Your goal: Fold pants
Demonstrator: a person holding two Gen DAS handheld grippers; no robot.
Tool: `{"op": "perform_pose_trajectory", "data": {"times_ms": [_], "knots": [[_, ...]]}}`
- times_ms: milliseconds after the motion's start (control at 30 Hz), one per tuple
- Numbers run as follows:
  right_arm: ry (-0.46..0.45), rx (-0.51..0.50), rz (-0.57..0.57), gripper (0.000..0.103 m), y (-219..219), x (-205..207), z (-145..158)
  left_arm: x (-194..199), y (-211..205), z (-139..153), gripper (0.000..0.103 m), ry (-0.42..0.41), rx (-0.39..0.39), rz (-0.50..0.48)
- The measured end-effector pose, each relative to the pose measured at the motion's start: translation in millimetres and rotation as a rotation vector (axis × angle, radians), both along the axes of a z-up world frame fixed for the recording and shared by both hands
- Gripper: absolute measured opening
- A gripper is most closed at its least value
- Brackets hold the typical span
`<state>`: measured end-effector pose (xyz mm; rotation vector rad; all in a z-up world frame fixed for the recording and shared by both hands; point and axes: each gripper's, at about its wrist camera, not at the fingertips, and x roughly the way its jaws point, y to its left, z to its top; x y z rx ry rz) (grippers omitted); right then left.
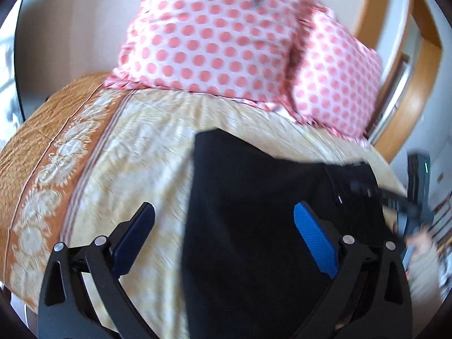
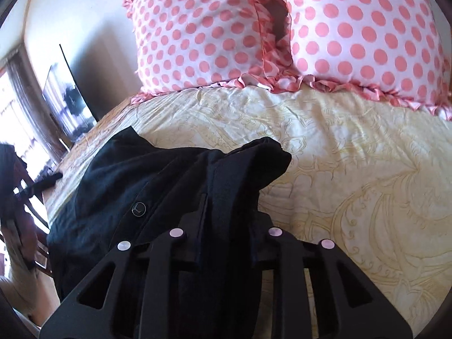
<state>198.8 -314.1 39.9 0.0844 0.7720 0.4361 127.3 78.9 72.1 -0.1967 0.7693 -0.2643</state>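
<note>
Black matte pants [image 2: 175,175] lying on cream patterned bedspread [image 2: 353,169], round logo button [image 2: 139,208] showing, right gripper [image 2: 226,212] pinching pants, left gripper [image 1: 223,226] hanging spread wide.

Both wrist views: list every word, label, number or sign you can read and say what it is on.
No readable text in either view.
Round emblem on the black pants: a mark inside a ring, too small to read as a letter or brand.
Bedsheet and polka-dot pillows: patterns only, no writing.
</note>
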Motion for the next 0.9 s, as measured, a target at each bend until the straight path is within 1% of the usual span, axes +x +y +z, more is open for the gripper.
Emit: {"op": "perform_pose_trajectory", "data": {"times_ms": [33, 67, 100, 133, 233, 333, 367, 433, 500, 533, 600, 633, 733, 767, 867, 900], "knots": [[0.003, 0.0, -0.002, 0.024, -0.1, 0.6, -1.2, 9.7, 3.7, -0.7, 0.095, 0.02, -0.005, -0.006], [0.007, 0.001, -0.003, 0.024, -0.4, 1.2, -2.1, 19.5, 5.9, -3.1, 0.088, 0.049, -0.001, -0.015], [0.009, 0.003, -0.004, 0.024, -0.6, 1.5, -2.3, 33.8, 5.8, -8.6, 0.084, 0.098, 0.018, -0.026], [0.011, 0.003, -0.004, 0.024, -0.6, 1.8, -2.3, 39.8, 3.4, -13.5, 0.079, 0.123, 0.026, -0.041], [0.018, -0.002, -0.004, 0.024, -0.1, 2.7, -2.7, 58.5, -6.8, -29.4, 0.07, 0.184, 0.074, -0.078], [0.027, -0.003, -0.004, 0.025, -0.2, 4.2, -3.3, 69.4, -15.7, -41.5, 0.067, 0.215, 0.119, -0.098], [0.031, -0.006, -0.004, 0.025, 0.0, 5.3, -3.5, 72.7, -18.5, -44.8, 0.065, 0.228, 0.122, -0.11], [0.043, -0.005, -0.004, 0.029, 0.0, 7.5, -4.2, 76.9, -22.8, -48.4, 0.064, 0.243, 0.137, -0.127], [0.061, 0.006, -0.006, 0.033, -1.5, 11.0, -5.5, 80.0, -28.2, -48.0, 0.064, 0.245, 0.157, -0.138], [0.067, 0.013, -0.005, 0.033, -2.6, 12.2, -6.2, 80.3, -28.9, -48.2, 0.064, 0.246, 0.165, -0.142], [0.08, 0.044, -0.005, 0.034, -6.6, 14.6, -7.8, 84.6, -30.5, -50.1, 0.068, 0.266, 0.174, -0.139], [0.084, 0.057, -0.005, 0.034, -8.3, 14.6, -8.4, 86.4, -28.6, -50.7, 0.071, 0.277, 0.166, -0.13], [0.087, 0.085, 0.0, 0.034, -12.0, 14.8, -10.4, 86.9, -22.3, -49.1, 0.071, 0.277, 0.135, -0.127], [0.089, 0.091, 0.003, 0.034, -12.7, 15.3, -10.9, 87.8, -19.0, -49.4, 0.071, 0.285, 0.112, -0.133], [0.104, 0.123, 0.01, 0.034, -16.4, 19.1, -12.9, 95.2, -7.8, -50.3, 0.07, 0.316, 0.004, -0.15], [0.108, 0.135, 0.014, 0.035, -17.6, 20.4, -13.7, 98.7, -5.0, -50.7, 0.069, 0.321, -0.018, -0.152]]}}
